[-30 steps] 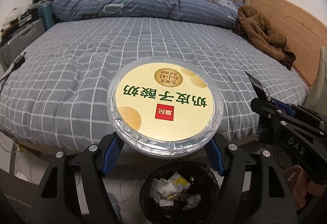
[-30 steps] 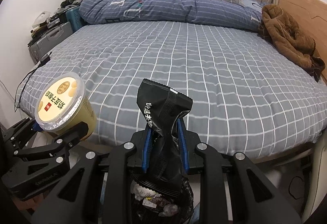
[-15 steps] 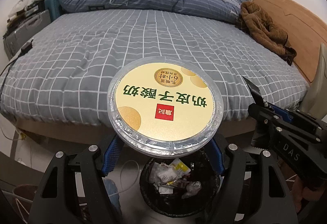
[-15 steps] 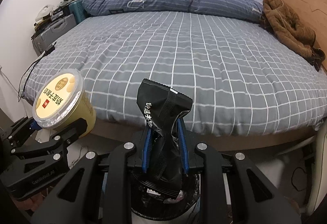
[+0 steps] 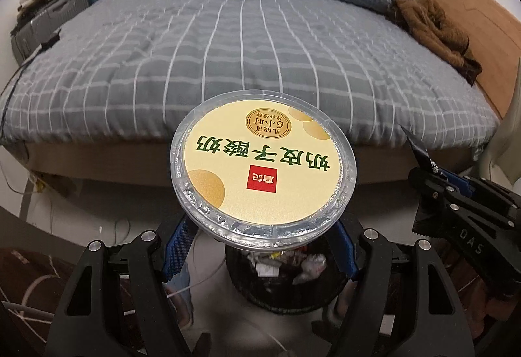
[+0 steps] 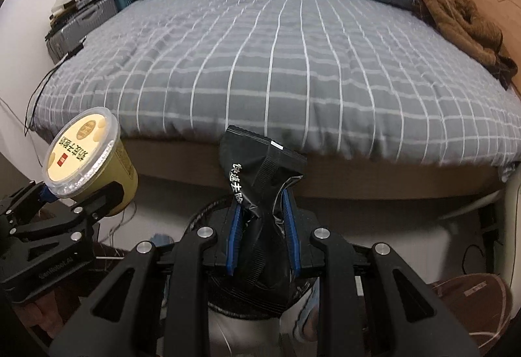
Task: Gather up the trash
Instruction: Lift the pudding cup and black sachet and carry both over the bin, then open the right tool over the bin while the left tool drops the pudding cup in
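Observation:
My left gripper [image 5: 260, 246] is shut on a round yellow yogurt tub [image 5: 262, 164] with a clear lid and green lettering, which hides its fingertips. Directly below the tub stands a black trash bin [image 5: 280, 288] with crumpled wrappers inside. My right gripper [image 6: 262, 223] is shut on a crumpled black snack bag [image 6: 260, 181] with white lettering, above the same bin [image 6: 208, 213], whose rim shows behind the bag. The right wrist view also has the yogurt tub [image 6: 84, 151] at the left in the left gripper. In the left wrist view the right gripper's body shows at the right edge.
A bed with a grey checked cover [image 5: 247, 41] fills the space beyond the bin. A brown jacket [image 5: 429, 21] lies at its right side by the wooden headboard. Suitcases [image 6: 81, 24] stand at the far left. Cables [image 5: 29, 298] trail on the floor to the left.
Both grippers have sunk and moved toward the bin with their loads. The bed now sits higher in both views, and more of the floor and bin shows.

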`<state>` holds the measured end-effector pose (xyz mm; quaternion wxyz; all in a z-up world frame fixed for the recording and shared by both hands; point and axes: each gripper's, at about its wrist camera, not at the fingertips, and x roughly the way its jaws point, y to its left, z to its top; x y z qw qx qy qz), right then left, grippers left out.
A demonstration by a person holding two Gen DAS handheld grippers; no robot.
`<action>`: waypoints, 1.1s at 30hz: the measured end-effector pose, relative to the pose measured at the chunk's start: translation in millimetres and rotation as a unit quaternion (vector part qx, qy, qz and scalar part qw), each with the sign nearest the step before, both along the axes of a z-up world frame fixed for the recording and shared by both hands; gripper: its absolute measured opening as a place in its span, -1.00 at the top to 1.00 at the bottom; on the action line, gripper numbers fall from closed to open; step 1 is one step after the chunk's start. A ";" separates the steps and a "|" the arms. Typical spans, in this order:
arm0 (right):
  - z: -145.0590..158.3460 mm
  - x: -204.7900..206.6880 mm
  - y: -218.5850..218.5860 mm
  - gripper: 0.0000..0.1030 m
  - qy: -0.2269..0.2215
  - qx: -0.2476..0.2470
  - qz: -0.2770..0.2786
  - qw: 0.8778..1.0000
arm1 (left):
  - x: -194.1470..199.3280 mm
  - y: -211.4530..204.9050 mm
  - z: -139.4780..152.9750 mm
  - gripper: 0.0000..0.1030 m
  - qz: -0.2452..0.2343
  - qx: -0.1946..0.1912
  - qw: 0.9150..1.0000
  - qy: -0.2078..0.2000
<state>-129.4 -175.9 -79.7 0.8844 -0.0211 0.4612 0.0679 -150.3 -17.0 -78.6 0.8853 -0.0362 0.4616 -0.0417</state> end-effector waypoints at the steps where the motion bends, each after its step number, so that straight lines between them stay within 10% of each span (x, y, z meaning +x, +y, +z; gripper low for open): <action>1: -4.1 -0.2 0.5 0.56 0.004 -0.001 0.001 1.000 | 0.0 0.2 -5.4 -0.36 -0.001 0.001 1.000 0.005; 33: -129.1 38.7 47.8 0.26 0.135 -0.011 0.059 0.989 | 46.7 37.3 -101.2 -0.36 0.023 0.024 0.995 0.090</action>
